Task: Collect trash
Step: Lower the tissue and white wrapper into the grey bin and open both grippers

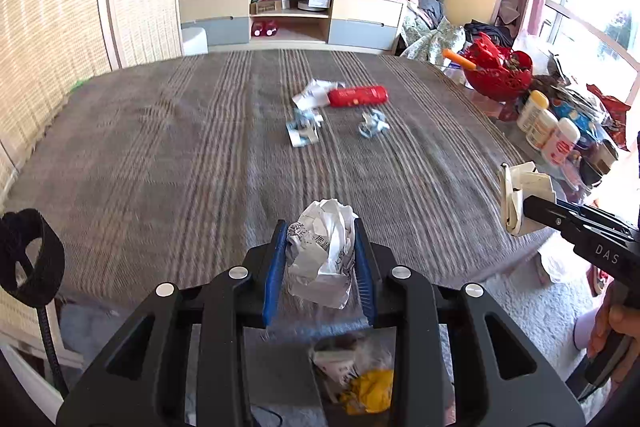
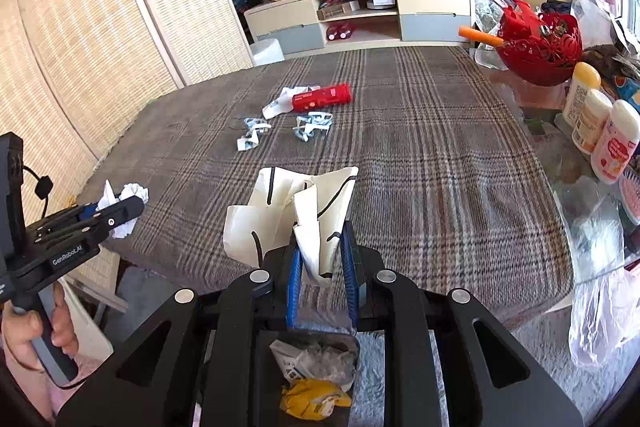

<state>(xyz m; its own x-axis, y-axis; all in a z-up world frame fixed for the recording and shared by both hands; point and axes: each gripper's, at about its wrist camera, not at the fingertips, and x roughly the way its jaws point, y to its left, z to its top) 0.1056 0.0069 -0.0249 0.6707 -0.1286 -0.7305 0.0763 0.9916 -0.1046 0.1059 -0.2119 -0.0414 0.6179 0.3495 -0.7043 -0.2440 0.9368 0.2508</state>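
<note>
My left gripper [image 1: 322, 227] is shut on a crumpled white paper ball [image 1: 322, 255], held above the near edge of the plaid table cover [image 1: 160, 155]. My right gripper [image 2: 320, 233] is shut on a folded cream paper piece with black lines [image 2: 296, 211]. Each gripper shows in the other's view: right gripper [image 1: 516, 205] at the right, left gripper [image 2: 120, 207] at the left. Below both lies a bin [image 2: 352, 341] holding white wrappers and a yellow one [image 2: 316, 399]. Farther on the table lie a red packet [image 1: 358, 95], white paper [image 1: 314, 91] and two bluish scraps [image 1: 304, 131].
A red basket [image 1: 500, 73] and several white bottles [image 1: 548, 131] crowd the table's right side. A TV stand [image 1: 288, 15] with a dark screen stands beyond the far edge. Woven panels [image 1: 48, 39] line the left. A clear plastic bag [image 2: 604, 315] hangs at the near right.
</note>
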